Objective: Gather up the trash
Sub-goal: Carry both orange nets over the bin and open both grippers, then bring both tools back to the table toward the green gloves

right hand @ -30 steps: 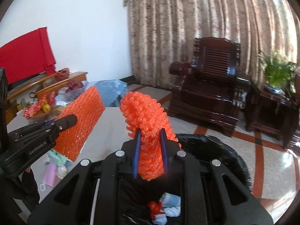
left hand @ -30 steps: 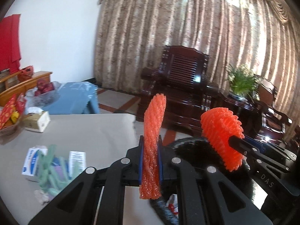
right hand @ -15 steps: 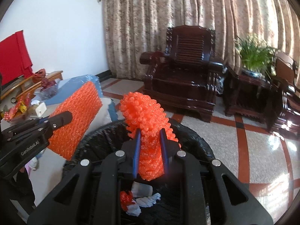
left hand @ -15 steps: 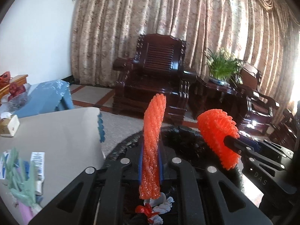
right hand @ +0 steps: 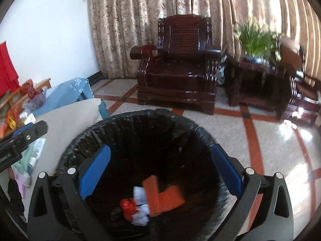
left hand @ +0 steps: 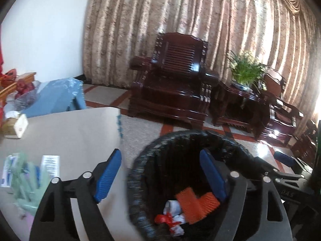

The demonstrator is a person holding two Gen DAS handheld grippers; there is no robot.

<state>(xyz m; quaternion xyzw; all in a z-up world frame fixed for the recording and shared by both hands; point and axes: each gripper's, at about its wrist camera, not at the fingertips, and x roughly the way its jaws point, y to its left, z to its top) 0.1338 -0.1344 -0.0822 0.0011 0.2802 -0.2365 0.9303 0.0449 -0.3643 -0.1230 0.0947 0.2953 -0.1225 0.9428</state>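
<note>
Hovering over the bin [right hand: 128, 120], left tongs [left hand: 160, 176] and right tongs [right hand: 160, 172] have just sprung wide, empty; both orange foam pieces [right hand: 162, 196] now lie inside. More litter [left hand: 30, 180] waits on the table [left hand: 70, 132].

1. A white wall [right hand: 60, 32] on the left; patterned beige curtains [right hand: 144, 20] hang full height across the back, daylight glowing through the folds.
2. A dark carved wooden armchair [right hand: 180, 66] stands before the curtains; just beside it a dark side table [right hand: 258, 80] bears a green potted plant [right hand: 256, 40]; another dark chair [left hand: 280, 104] sits further right.
3. Pale speckled floor [right hand: 220, 128] crossed by red-brown bands; bright glare at the right.
4. A blue-draped piece [right hand: 68, 94] near the left wall; red cloth [right hand: 8, 68] hangs beyond.
</note>
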